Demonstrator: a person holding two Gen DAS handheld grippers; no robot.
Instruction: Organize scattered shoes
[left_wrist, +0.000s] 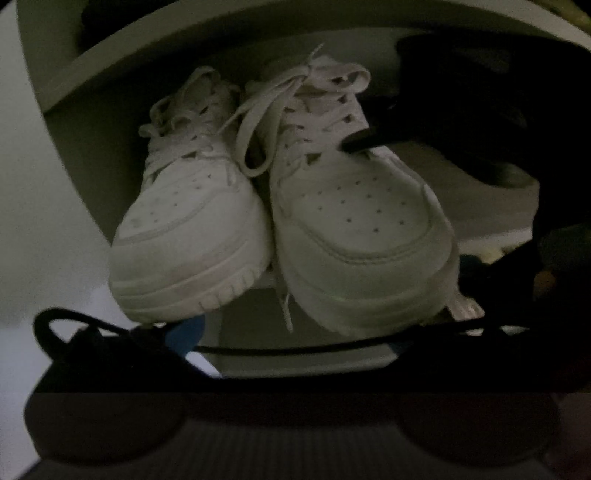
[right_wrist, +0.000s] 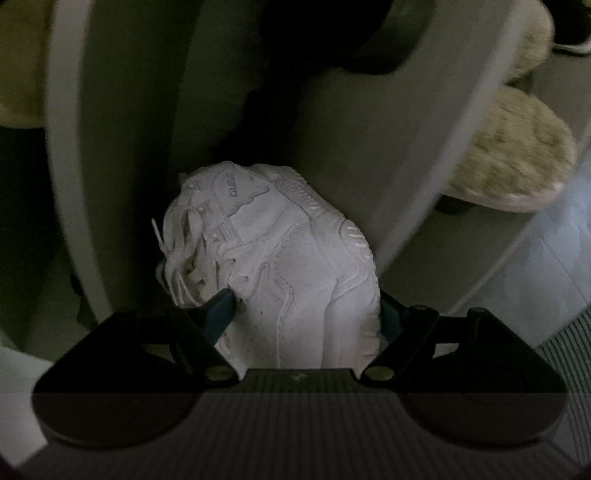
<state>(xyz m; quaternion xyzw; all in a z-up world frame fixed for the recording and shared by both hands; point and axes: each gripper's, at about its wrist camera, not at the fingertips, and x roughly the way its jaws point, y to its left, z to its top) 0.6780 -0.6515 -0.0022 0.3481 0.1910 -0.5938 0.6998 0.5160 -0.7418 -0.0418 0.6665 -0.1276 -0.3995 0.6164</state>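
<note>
Shelf unit (right_wrist: 388, 155): pale cubby, landmark for all entries. 2 white sneakers (left_wrist: 351, 206) on the shelf board, toes past its front edge, touching side by side; risk: a nudge could tip them off. 1 white sneaker (right_wrist: 295, 266), in front of the shelf opening, rolled on its side, clamped across toe and sole by the right tool (right_wrist: 306, 306); risk: soft leather may slip, or loose laces snag the shelf edge on entry. 2 furry slippers (right_wrist: 509, 162) right of the shelf. Left tool (left_wrist: 295, 354): below the shelf pair, angled down, spread not discernible.
</note>
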